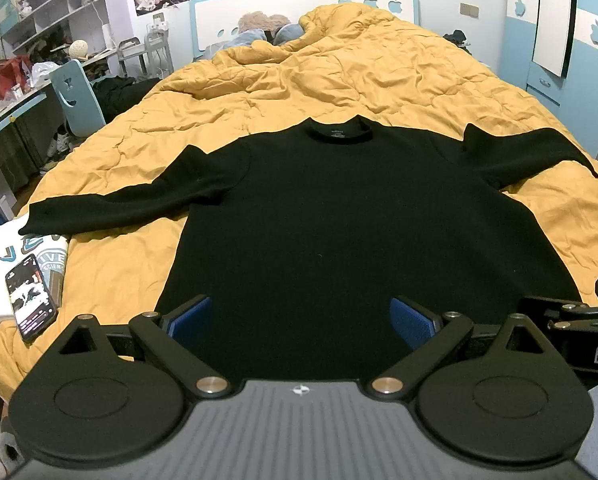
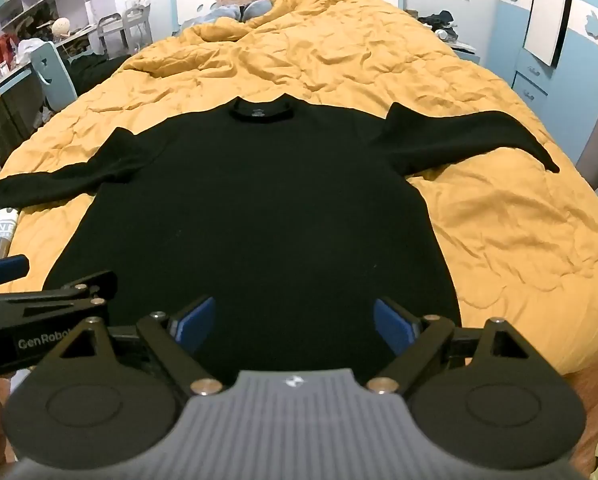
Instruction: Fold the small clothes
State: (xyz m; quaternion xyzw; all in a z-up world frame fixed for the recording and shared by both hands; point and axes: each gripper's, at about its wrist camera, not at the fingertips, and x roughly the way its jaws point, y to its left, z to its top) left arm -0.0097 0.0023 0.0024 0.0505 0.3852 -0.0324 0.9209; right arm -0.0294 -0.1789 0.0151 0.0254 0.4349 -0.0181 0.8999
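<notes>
Black sweater (image 1: pixel 331 220) lies flat, sleeves spread, on yellow quilt (image 1: pixel 339 76); left gripper (image 1: pixel 301 318) and right gripper (image 2: pixel 293 322) both wide, empty, near hem; pinch one sleeve cuff first, fold inward squarely.

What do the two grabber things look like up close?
Both look the same. The left gripper and the right gripper are black, each with two flat blue pads on the jaws, slanted black arms joined by shiny silver pins, two round black discs, and a grey ribbed middle with a small white logo. White letters run along each one's side. No hands or sleeves show.
</notes>
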